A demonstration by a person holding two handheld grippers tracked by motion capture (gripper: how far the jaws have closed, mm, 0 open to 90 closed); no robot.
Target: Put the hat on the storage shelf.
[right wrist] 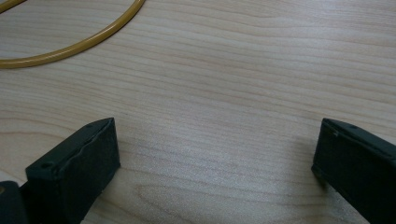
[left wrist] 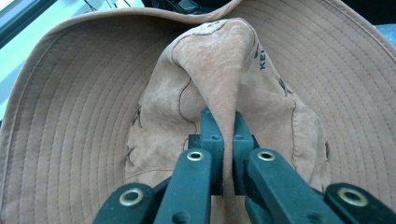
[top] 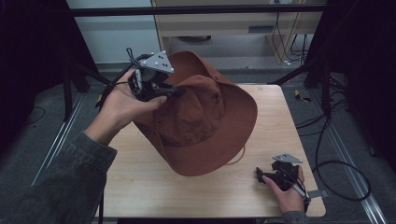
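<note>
We see hat point(top: 201, 126) over table point(top: 261, 196) middle, left gripper point(top: 175, 91) on its crown at left, right gripper point(top: 259, 175) near front right, cord point(top: 239, 156) between hat and it

Carrying a brown hat point(top: 205, 126) on a pale wooden table point(top: 140, 186). Lying beside it, a yellow cord point(right wrist: 70, 46). Resting near the front right corner, the right gripper point(top: 262, 176).

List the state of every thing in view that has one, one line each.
hat: tilted, crown pinched, lower brim on the table
chin cord: slack loop lying on the table
left hand-held gripper: shut on a fold of the hat's crown
right hand-held gripper: open, nothing between its jaws, low over the table
</note>
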